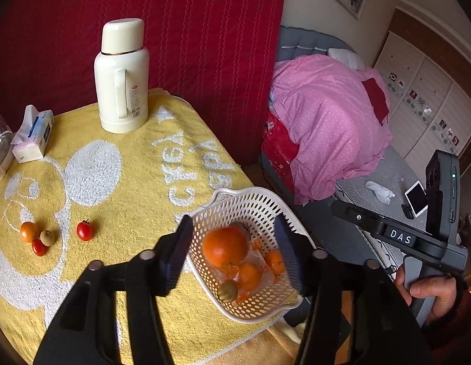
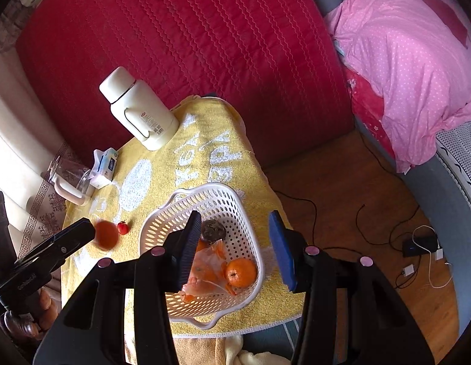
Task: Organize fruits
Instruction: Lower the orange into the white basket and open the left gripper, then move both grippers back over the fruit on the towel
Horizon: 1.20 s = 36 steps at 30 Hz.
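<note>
Several basket fruits blurred | left tool hides rim

Soft daylight fills both fisheye views, brightest on the yellow towel and pink bedding. Straight lines bow outward and the corners fall black. An orange fruit beside the basket is smeared by motion blur.

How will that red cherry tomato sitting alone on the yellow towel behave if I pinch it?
The cherry tomato looks round and glossy, so it may slip or roll. The terry towel probably damps rolling. It looks small and thin-skinned, so a hard squeeze could burst it.
</note>
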Motion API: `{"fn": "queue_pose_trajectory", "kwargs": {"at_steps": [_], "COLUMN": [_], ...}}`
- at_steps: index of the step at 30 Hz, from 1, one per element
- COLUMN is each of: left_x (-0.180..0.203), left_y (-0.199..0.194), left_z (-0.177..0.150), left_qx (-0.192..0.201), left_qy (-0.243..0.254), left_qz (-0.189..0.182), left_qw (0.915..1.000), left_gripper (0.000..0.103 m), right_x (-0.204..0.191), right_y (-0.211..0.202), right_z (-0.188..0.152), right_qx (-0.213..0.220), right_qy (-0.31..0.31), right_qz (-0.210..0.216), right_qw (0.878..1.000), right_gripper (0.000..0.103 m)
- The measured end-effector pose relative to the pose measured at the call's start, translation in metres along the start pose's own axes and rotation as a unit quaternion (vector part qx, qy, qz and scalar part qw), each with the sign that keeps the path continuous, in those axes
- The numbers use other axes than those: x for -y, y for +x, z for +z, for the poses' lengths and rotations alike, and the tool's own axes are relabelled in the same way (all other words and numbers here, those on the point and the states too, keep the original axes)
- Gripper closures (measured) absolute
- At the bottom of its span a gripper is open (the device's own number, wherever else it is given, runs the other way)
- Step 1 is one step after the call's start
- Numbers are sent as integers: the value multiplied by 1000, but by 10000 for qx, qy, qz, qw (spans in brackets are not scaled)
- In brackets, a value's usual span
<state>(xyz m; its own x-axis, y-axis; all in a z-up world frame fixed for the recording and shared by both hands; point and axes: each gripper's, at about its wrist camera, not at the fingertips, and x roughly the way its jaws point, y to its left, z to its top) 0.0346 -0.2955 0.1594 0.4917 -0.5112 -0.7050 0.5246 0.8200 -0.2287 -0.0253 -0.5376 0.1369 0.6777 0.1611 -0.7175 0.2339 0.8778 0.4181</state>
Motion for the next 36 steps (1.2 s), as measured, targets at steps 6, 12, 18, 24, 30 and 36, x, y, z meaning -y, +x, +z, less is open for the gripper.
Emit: {"fn": "queue_pose_trajectory", "kwargs": {"at_steps": [6, 12, 18, 24, 30, 36], "left_x": [-15, -38, -67, -103, -136, -164], "left_y": [-7, -23, -43, -66, -89, -107], "left_z": [1, -1, -7, -17, -28, -42], "left_qx": [44, 102, 194, 282, 365, 382], "left_qy": [-103, -286, -569, -902, -1154, -1398], "left_qz": [134, 359, 658, 971, 1274, 1486], "left_qw": [9998, 9989, 9960, 9908, 9844, 9782], "left_gripper": [39, 37, 29, 29, 29, 29], "right_x": [-9, -33, -63, -97, -131, -163], "right_y": [6, 17, 29, 42, 55, 68], "right_z": [1, 2, 2, 0, -4, -9], "right_qx": [-34, -111, -188, -267, -395, -515], "right_qy": [-49, -199, -414, -628, -830, -1022], "right_qz": [64, 211, 402, 610, 807, 955], "right_qw": [10000, 9995, 9982, 9958, 9925, 9888], "right_gripper": [56, 56, 56, 56, 56, 56]}}
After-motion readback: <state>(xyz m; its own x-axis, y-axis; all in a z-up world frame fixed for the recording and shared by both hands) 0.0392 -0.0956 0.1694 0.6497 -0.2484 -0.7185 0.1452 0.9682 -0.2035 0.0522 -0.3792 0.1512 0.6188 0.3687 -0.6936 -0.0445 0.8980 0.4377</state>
